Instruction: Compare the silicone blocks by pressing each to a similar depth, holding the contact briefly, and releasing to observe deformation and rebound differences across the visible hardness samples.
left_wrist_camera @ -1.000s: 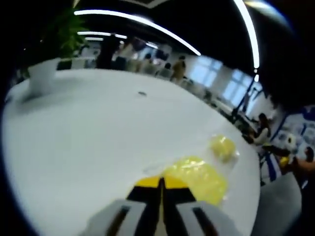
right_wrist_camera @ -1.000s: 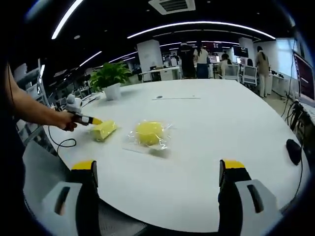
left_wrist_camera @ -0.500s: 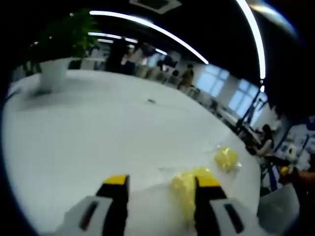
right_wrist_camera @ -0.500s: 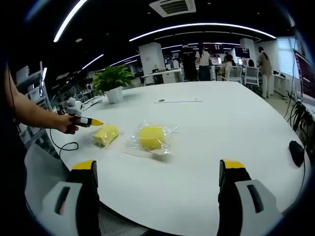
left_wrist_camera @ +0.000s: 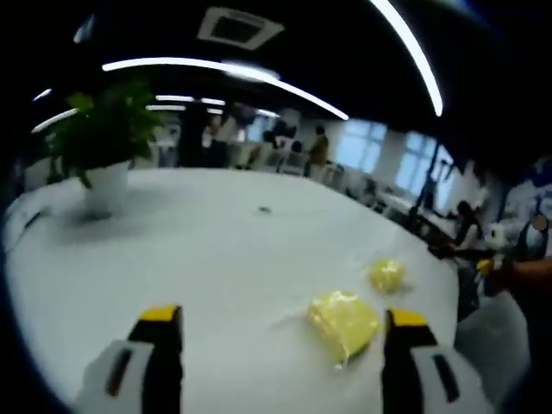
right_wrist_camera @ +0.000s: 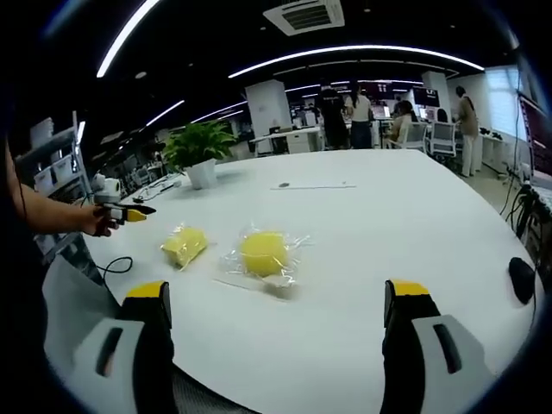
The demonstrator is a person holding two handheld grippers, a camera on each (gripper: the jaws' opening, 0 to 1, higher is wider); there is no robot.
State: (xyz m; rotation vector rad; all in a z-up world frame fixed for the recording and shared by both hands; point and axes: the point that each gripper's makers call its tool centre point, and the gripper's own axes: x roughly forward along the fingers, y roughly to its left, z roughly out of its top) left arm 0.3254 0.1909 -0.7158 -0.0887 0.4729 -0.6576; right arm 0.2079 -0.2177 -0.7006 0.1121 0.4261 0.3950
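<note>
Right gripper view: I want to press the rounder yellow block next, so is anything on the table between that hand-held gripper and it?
Nothing visible stands in the way. The rounder yellow block, in clear wrap, lies ahead of the open right hand-held gripper with bare white table between. The other wrapped block lies off to its left.

1. A wide white bench (right_wrist_camera: 371,233) is seen in an open office.
2. A potted plant (right_wrist_camera: 200,148) is set at its far edge.
3. Long curved light strips (right_wrist_camera: 362,50) are mounted on the dark ceiling.
4. Windows (left_wrist_camera: 379,147) are lit behind.
</note>
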